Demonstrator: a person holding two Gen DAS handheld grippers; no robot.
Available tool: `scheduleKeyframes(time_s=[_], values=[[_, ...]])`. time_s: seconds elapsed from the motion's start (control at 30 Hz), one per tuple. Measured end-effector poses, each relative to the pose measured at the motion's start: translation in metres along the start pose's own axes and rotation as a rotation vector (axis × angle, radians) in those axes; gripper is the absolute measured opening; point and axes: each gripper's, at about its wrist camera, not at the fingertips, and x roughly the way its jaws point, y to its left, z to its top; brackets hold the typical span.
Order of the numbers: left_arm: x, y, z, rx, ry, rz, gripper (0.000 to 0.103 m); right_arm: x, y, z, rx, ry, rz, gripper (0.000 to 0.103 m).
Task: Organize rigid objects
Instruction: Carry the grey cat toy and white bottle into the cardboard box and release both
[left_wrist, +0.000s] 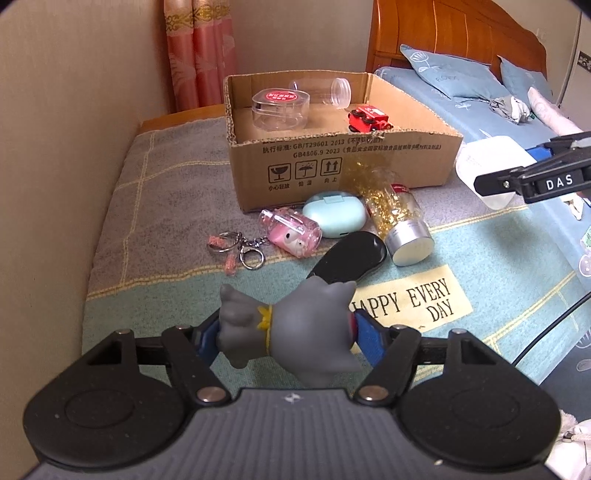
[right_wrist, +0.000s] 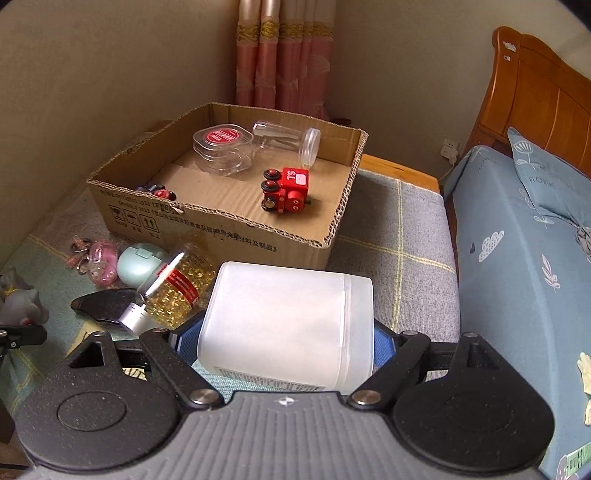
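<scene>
Two grippers are loaded above the bed: the left gripper (left_wrist: 284, 334) clamps a gray toy figure (left_wrist: 291, 328) across its body, the right gripper (right_wrist: 284, 343) pinches a frosted plastic jar (right_wrist: 286, 325) by its sides. Both look light, rigid, likely slippery, bound for the cardboard box (right_wrist: 221, 229) nearby.

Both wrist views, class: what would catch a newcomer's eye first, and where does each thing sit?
The grey cartoon animal figurine with a yellow collar fills the foreground of the left wrist view, clamped in the left gripper. In the right wrist view the frosted white plastic jar lies sideways in the right gripper. Beyond both, the open brown cardboard box on the blanket holds a red toy train.
</scene>
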Motion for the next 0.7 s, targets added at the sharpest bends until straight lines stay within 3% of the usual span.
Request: scheduleKeyframes(time_s=[0.23,0.5,0.7], values=[[-0.011,0.001,0.012,0.011,-0.039,0.015,0.071,-0.018,0.003,0.039,-0.031,-0.087,0.047,0.086],[-0.017,0.001,0.016,0.014,-0.06,0.026,0.071,-0.004,0.009,0.082,-0.04,-0.128,0.069,0.087],[-0.018,0.001,0.019,0.016,-0.066,0.031,0.071,0.009,0.011,0.105,-0.021,-0.185,0.025,0.087]])
